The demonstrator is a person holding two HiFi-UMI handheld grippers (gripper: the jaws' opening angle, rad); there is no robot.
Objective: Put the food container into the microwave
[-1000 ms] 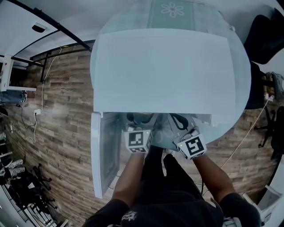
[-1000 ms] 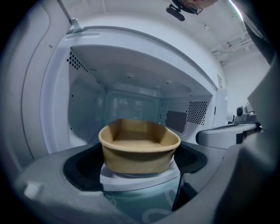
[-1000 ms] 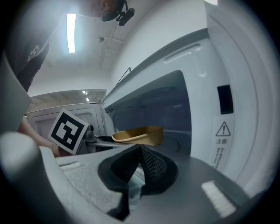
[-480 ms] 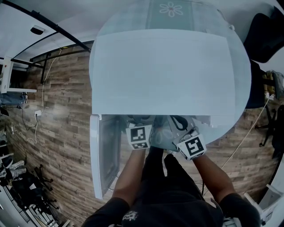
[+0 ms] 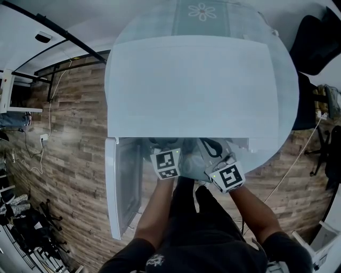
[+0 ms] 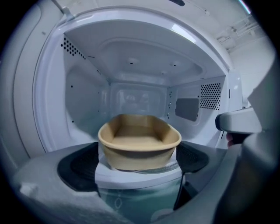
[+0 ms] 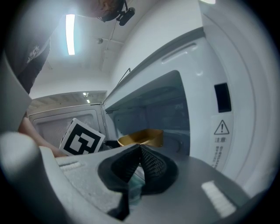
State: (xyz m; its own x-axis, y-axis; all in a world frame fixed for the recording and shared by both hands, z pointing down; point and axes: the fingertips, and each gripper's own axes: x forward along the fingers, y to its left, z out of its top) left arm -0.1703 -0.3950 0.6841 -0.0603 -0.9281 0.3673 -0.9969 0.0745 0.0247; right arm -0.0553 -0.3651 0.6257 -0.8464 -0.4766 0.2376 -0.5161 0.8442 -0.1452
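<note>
In the left gripper view a tan, open-topped food container point(image 6: 139, 142) sits between the two black pads of my left gripper point(image 6: 139, 162), which is shut on it. The container hangs just over the front sill of the white microwave point(image 5: 192, 85), with the open cavity point(image 6: 131, 94) behind it. The right gripper view shows the same container point(image 7: 141, 137) at the cavity mouth. My right gripper point(image 7: 139, 153) is shut, pads pressed together with nothing between them. In the head view the left gripper point(image 5: 166, 162) and right gripper point(image 5: 225, 175) are side by side at the microwave's front.
The microwave door point(image 5: 122, 186) swings open to the left. The microwave stands on a round table with a pale teal cloth point(image 5: 202, 13). The control panel with a warning label point(image 7: 221, 127) is to the right of the opening. A black chair point(image 5: 317, 42) stands at the far right.
My left gripper has edged forward, carrying the container toward the cavity. The right gripper has hardly moved.
</note>
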